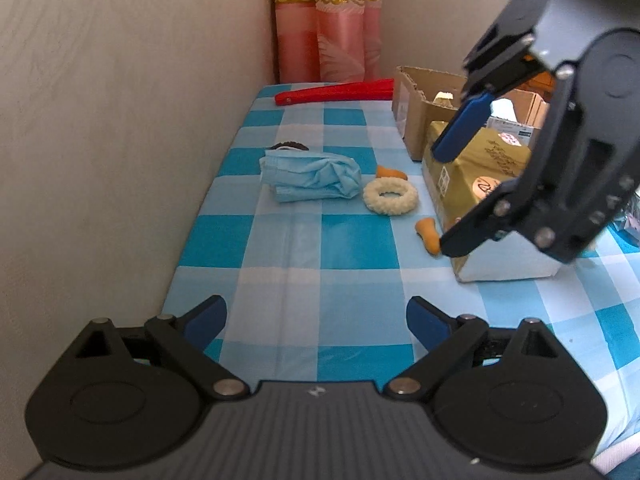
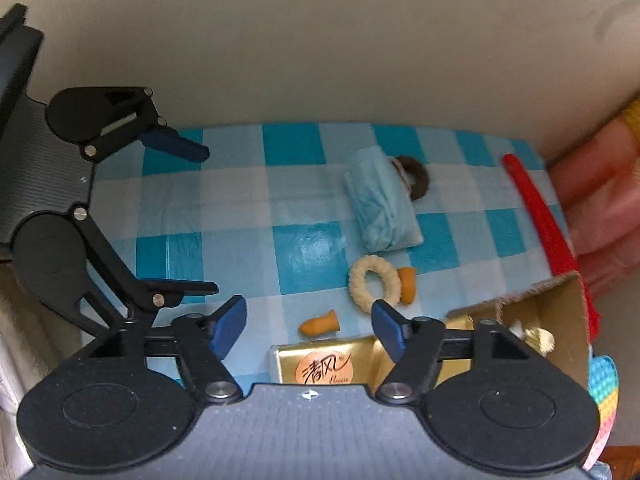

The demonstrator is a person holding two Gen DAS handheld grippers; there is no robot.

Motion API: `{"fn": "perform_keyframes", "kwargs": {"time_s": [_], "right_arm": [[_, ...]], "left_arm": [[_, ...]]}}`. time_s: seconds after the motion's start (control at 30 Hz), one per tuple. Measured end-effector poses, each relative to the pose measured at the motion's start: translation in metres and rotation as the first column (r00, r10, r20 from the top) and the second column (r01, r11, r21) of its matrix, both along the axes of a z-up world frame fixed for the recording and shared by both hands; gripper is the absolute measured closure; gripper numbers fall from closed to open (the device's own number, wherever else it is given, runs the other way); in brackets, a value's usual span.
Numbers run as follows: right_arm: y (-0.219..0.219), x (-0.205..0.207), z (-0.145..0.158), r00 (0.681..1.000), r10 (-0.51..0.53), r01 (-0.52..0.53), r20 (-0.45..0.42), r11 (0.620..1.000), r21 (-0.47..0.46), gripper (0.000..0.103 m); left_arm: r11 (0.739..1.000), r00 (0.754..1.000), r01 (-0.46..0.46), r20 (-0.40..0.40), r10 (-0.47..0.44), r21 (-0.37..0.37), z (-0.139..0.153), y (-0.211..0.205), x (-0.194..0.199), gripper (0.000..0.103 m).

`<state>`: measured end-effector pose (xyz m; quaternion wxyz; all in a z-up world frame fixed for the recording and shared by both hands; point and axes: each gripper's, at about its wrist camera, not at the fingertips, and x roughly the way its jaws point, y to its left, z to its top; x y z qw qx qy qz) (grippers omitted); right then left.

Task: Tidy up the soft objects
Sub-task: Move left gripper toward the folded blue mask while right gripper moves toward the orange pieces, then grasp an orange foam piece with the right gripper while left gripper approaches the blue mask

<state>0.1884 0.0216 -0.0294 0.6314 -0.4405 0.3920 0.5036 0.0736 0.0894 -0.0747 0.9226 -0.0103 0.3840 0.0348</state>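
Left hand-held gripper (image 1: 316,322): jaws apart, empty | right hand-held gripper (image 2: 310,326): jaws apart, empty, above gold tissue pack (image 2: 320,364) | crumpled blue face mask (image 1: 310,176), cream fluffy ring (image 1: 390,196), orange foam earplugs (image 1: 428,236): on blue-checked worktop (image 1: 320,272).

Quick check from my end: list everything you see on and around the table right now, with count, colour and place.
tablecloth: one, blue and white check, covers the table
face mask: one, light blue, crumpled, mid table near the wall
dark hair tie: one, brown, tucked behind the mask
cream hair tie: one, off-white ring, beside the mask
earplugs: two, orange, either side of the cream ring
tissue pack: one, gold, beside the box
cardboard box: one, brown, open, far end
red folded fan: one, far edge
curtain: pink, gold band, corner
left gripper: jaws open, empty
right gripper: jaws open, empty, above the tissue pack
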Motion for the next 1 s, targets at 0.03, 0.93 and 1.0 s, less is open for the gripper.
{"fn": "perform_keyframes", "kwargs": {"time_s": [0.03,0.93,1.0], "right_arm": [[0.004,0.002,-0.003,1.000,0.010,-0.011,-0.015,1.000,-0.018,0.035],[0.049,0.025,-0.053,0.988,0.106,-0.138,-0.113,0.934,-0.330,0.064],[0.050,0.027,-0.054,0.989,0.101,-0.132,-0.110,0.934,-0.332,0.072]], "left_arm": [[1.000,1.000,-0.002,-0.002,0.002,-0.005,0.000,0.000,0.000,0.007],[0.998,1.000,0.012,-0.012,-0.013,-0.058,-0.006,0.005,0.004,0.007],[0.998,1.000,0.009,-0.014,-0.010,-0.061,-0.007,0.005,0.005,0.007]]}}
